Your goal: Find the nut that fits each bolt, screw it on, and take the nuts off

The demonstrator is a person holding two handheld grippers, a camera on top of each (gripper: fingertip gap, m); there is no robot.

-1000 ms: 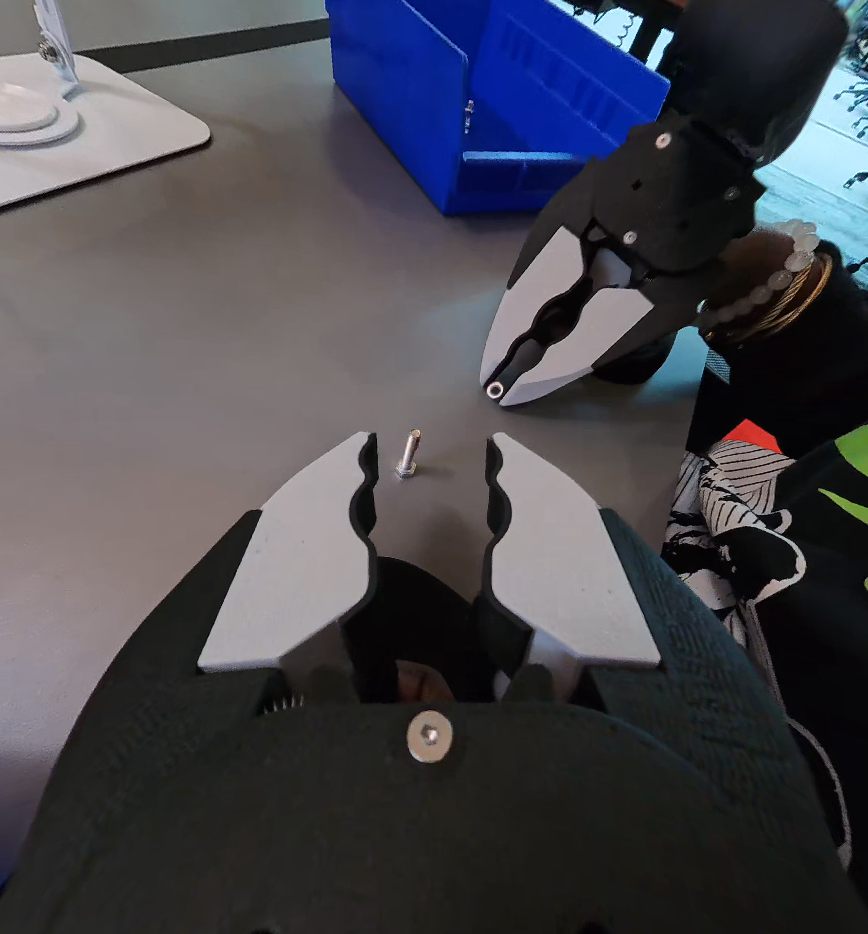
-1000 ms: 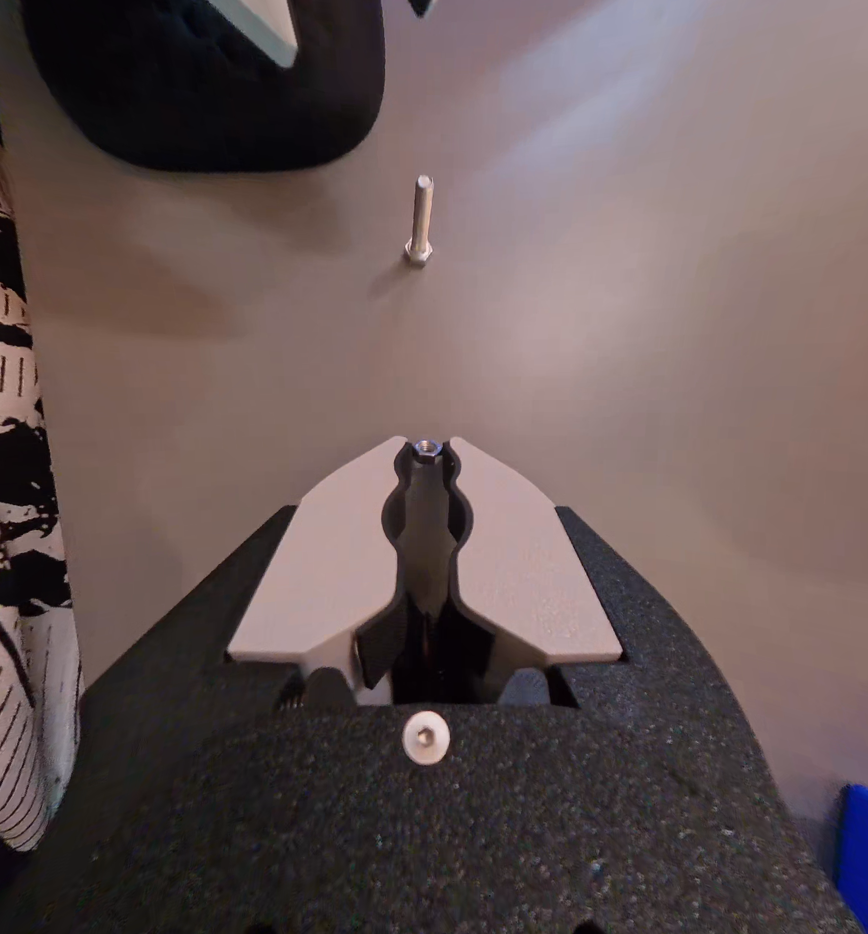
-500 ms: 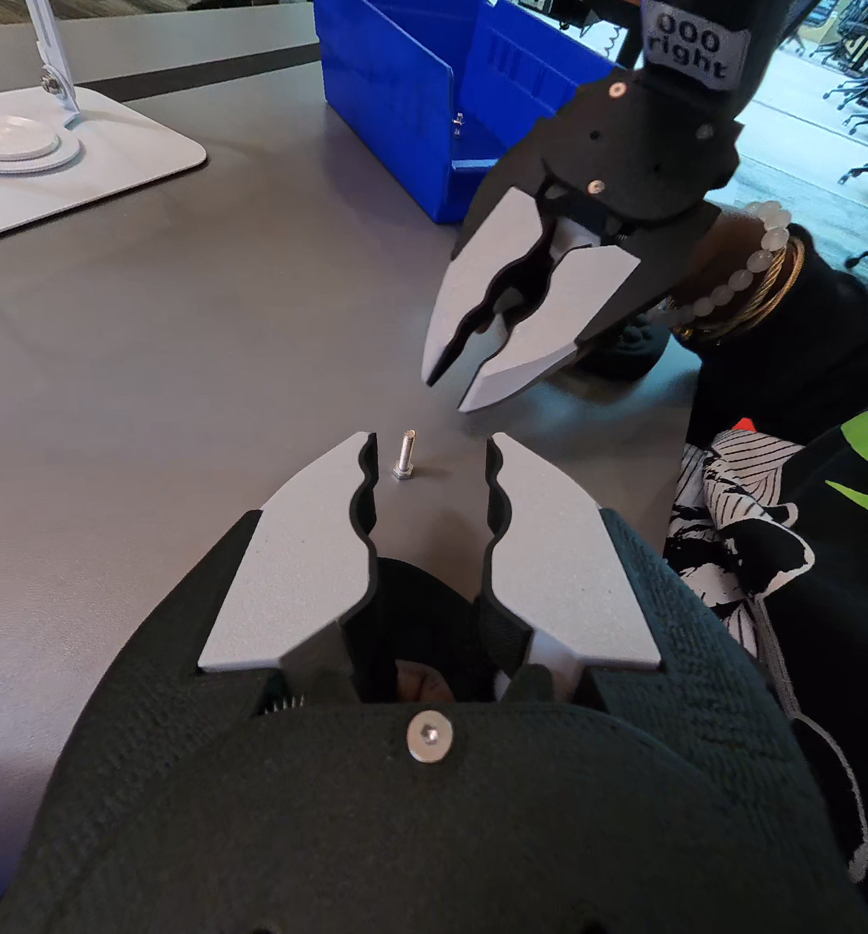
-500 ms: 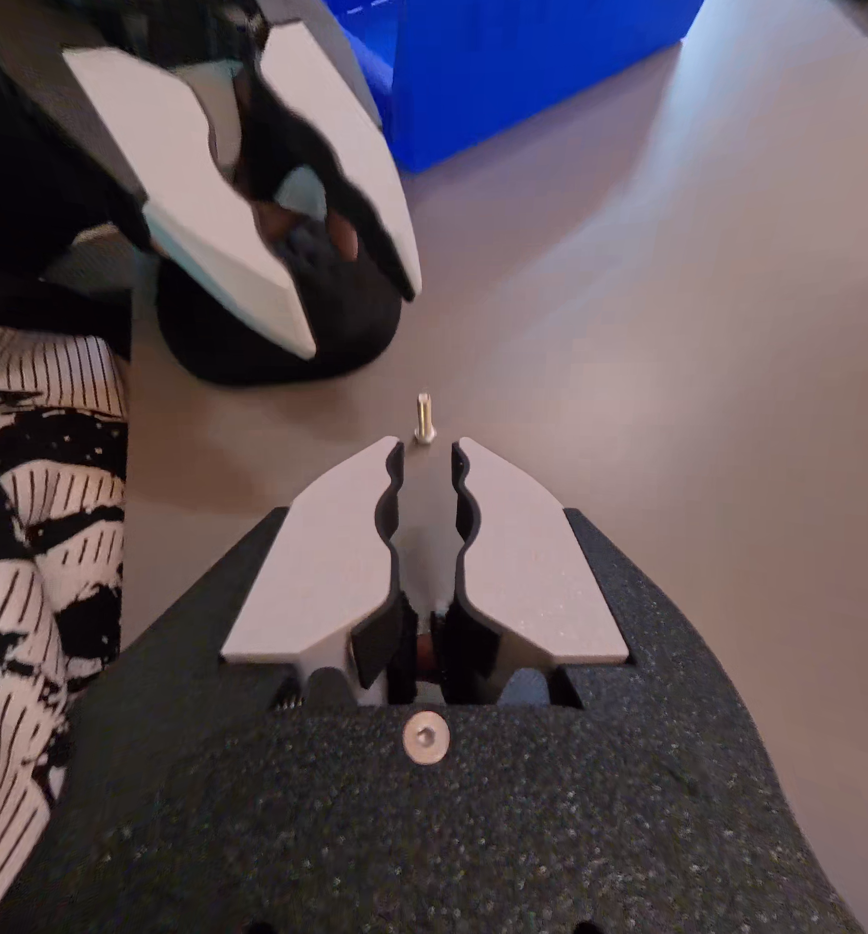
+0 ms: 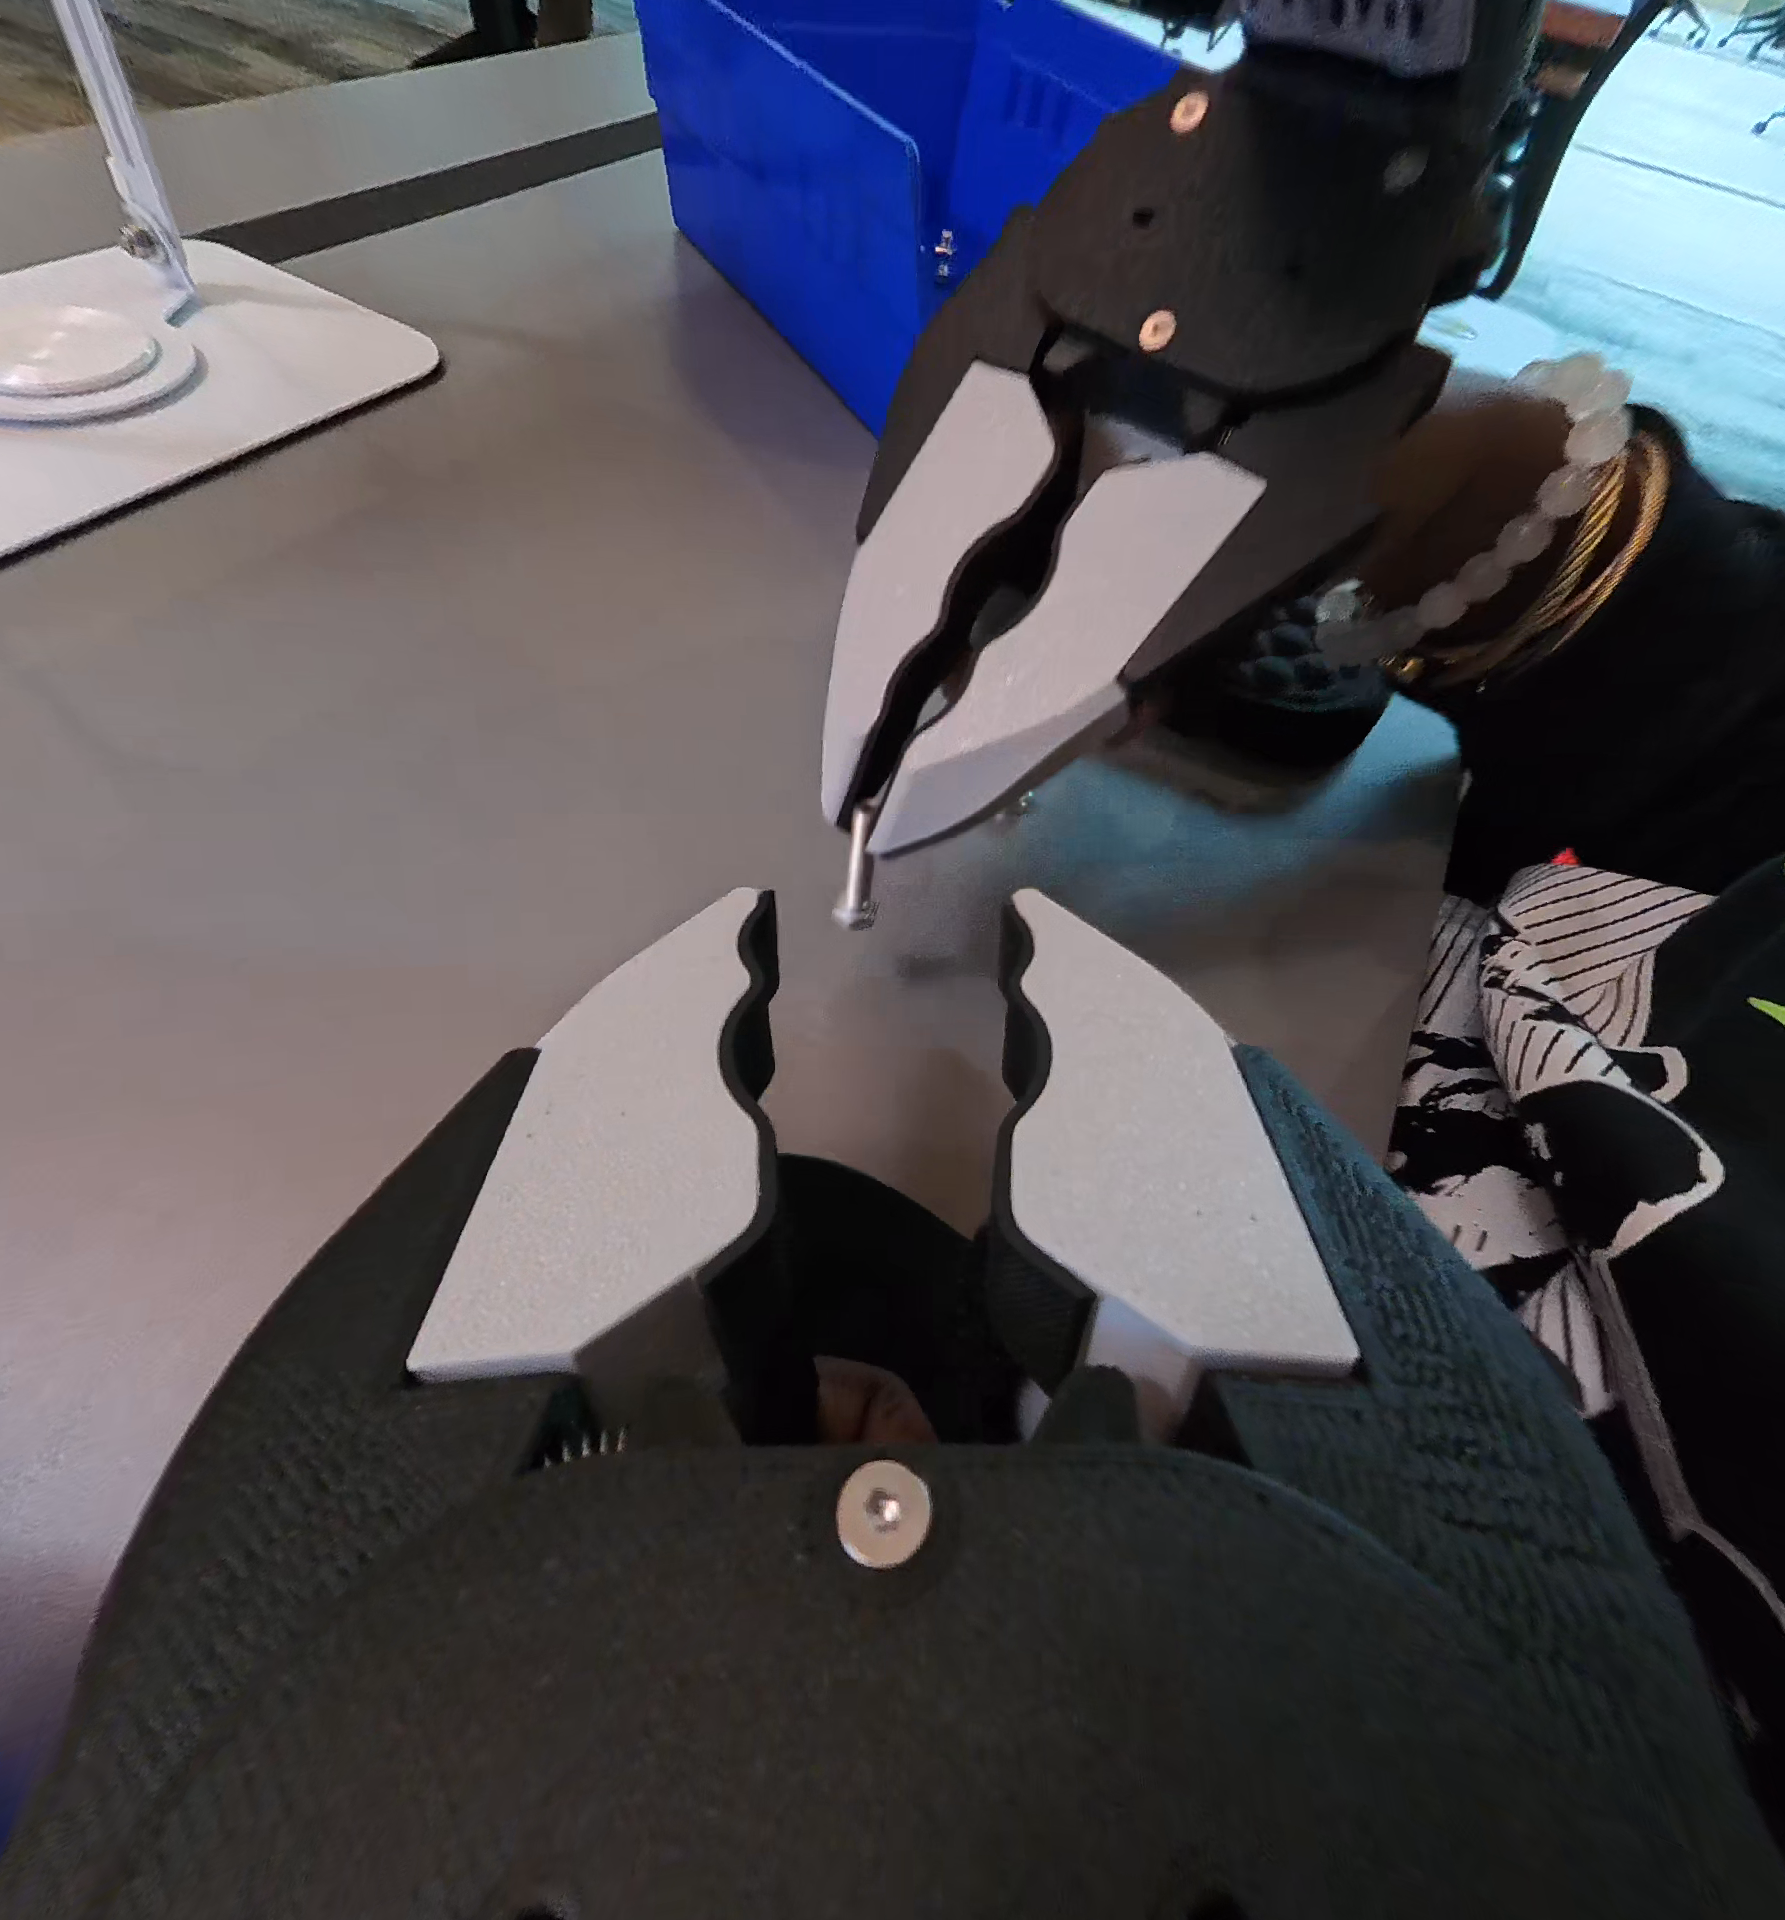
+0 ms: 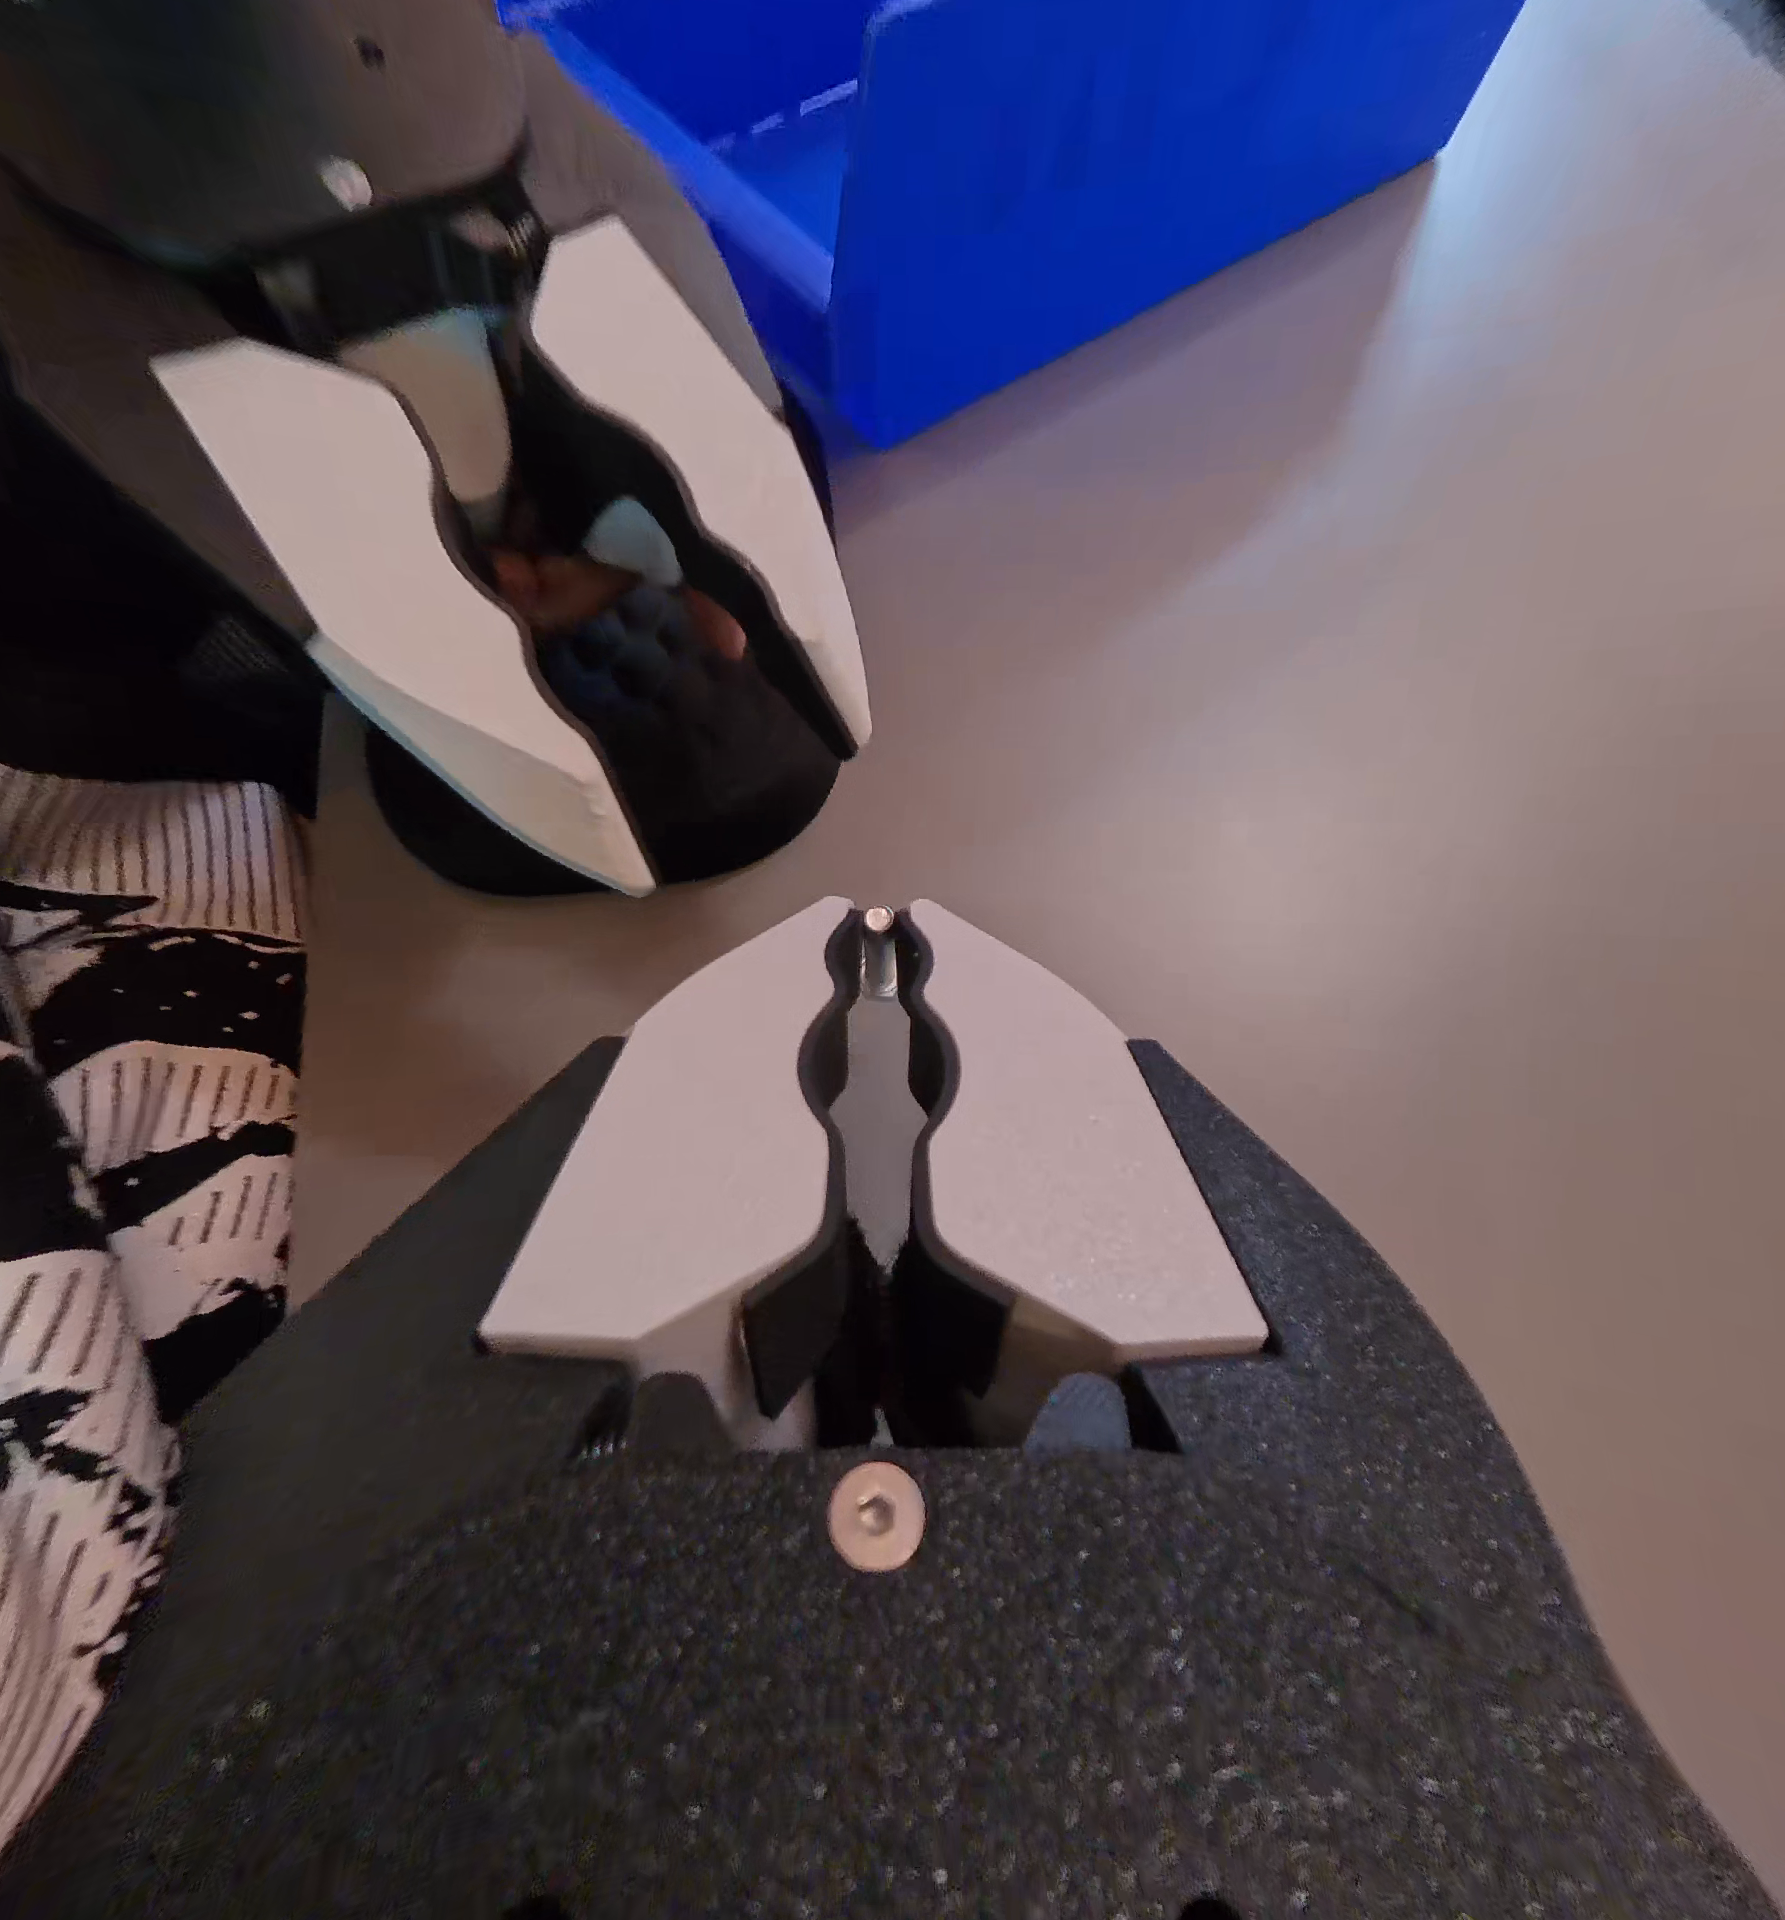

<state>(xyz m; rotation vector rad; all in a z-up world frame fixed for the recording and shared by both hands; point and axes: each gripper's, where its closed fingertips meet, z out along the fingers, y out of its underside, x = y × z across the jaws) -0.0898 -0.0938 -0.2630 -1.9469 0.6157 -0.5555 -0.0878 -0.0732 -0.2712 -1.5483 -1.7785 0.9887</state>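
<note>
A small silver bolt [image 5: 855, 883] stands head down between the tips of the two grippers, at or just above the grey table [image 5: 400, 779]. My right gripper [image 5: 864, 823] comes down from the upper right and is shut on the bolt's threaded end. In the right wrist view the bolt [image 6: 877, 951] shows pinched at that gripper's [image 6: 877, 914] tips. My left gripper [image 5: 883, 925] is open and empty, its fingers either side of the bolt's head without touching it. It also shows in the right wrist view [image 6: 748, 810]. A small shiny piece [image 5: 1018, 802], perhaps a nut, lies behind the right gripper.
A blue bin [image 5: 794, 208] stands at the back, and it also shows in the right wrist view [image 6: 1075, 208]. A white lamp base [image 5: 192, 395] is at the far left. A black knobbly object [image 5: 1283, 675] sits by the person's braceleted wrist [image 5: 1553, 520]. Patterned clothing [image 5: 1542, 1039] borders the table's right edge. My left and right fingertips are right by each other. Both grippers' tips are roughly 35 centimetres from the white lamp base [image 5: 192, 395].
The right gripper held a nut a second ago, then opened without it. It moved left over the bolt and shut on the threaded end. The left gripper stayed open and nearly still.
</note>
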